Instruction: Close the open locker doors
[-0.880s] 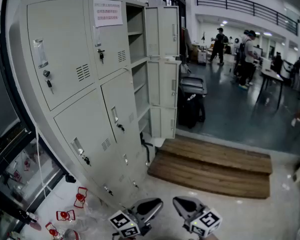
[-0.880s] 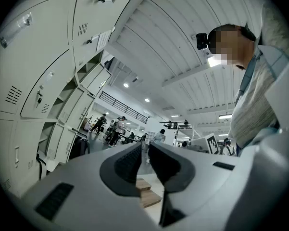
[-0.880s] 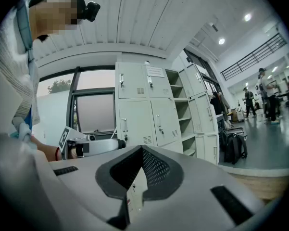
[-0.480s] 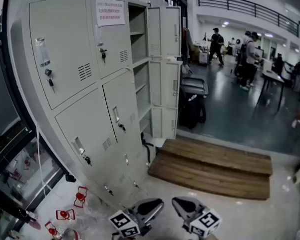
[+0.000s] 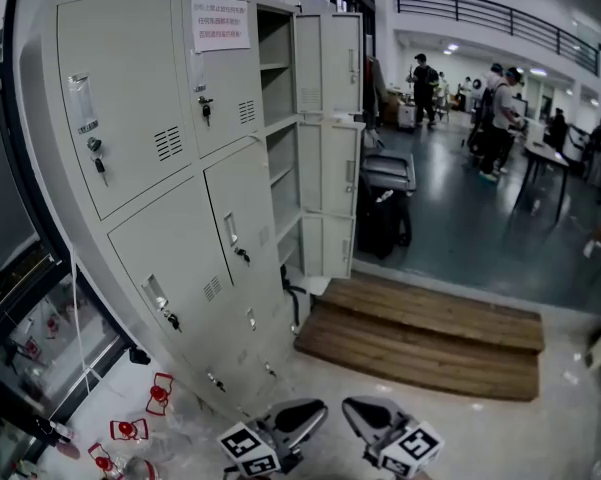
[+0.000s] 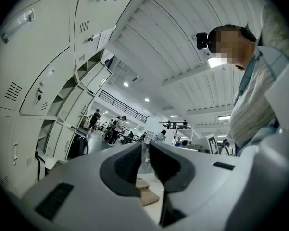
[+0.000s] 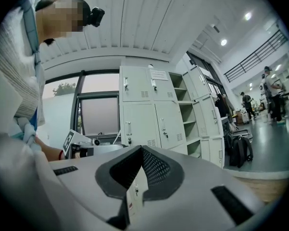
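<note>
Head view shows three locker doors (image 5: 340, 168) standing open, right gripper (image 5: 355, 411) pressed together, left gripper (image 5: 310, 411) barely parted, both empty.

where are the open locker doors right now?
Head view, upper centre: three open doors stacked on the locker's right column, beside the black bag and above the wooden steps.

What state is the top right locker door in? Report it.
Open. The top right door is swung out from the locker, leaving its shelves exposed.
</note>
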